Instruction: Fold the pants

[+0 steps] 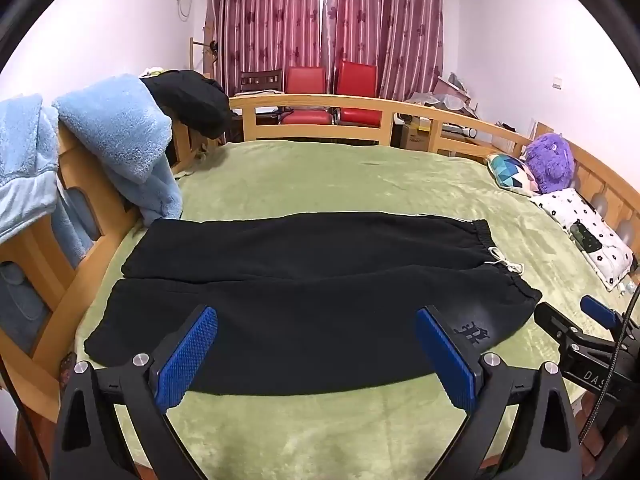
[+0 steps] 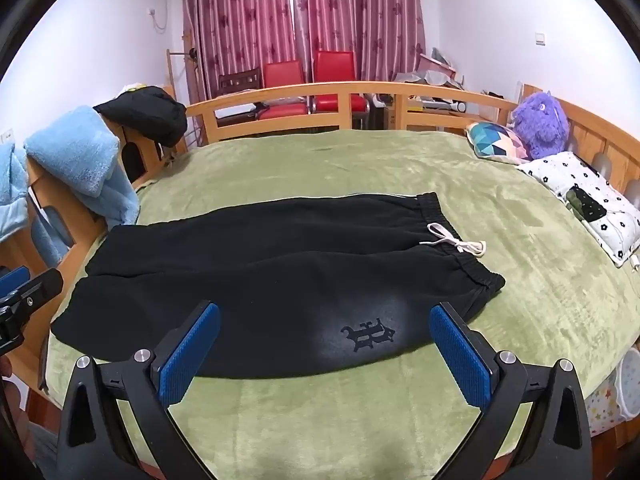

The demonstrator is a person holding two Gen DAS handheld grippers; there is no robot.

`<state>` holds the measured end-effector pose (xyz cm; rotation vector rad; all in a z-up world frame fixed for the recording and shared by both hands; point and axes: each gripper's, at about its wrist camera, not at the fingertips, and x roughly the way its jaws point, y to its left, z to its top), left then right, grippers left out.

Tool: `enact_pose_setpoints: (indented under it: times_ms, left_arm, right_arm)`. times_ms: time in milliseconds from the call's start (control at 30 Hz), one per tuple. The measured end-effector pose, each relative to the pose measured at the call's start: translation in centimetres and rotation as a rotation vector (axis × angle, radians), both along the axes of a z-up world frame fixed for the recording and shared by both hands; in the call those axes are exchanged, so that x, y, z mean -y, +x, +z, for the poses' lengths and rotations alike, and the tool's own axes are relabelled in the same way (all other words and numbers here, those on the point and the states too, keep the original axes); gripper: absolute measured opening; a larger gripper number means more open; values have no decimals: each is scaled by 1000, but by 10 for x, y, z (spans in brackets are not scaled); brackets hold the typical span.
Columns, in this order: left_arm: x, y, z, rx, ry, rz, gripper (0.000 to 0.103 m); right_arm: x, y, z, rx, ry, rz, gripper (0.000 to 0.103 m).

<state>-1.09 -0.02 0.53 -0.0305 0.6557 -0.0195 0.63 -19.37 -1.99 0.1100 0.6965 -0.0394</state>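
Black fleece sweatpants (image 2: 276,276) are lying flat on the plush green bed cover (image 2: 360,412), legs side by side, elastic waistband and white drawstring (image 2: 456,243) rightward. I'm holding my left gripper (image 1: 316,356) and right gripper (image 2: 326,356) above the near edge, both spread wide, gripping nothing.

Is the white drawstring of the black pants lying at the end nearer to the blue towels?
No, the white drawstring lies at the waistband end of the black pants, on the side of the purple plush toy.
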Motion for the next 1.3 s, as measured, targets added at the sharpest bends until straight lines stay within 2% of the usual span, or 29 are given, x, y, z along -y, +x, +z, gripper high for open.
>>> enact_pose_setpoints:
  times_ms: [1300]
  left_arm:
    - [6,-1,-6,-22,-29,6,100]
  right_arm:
    - [-11,2,0,6,5,11,103]
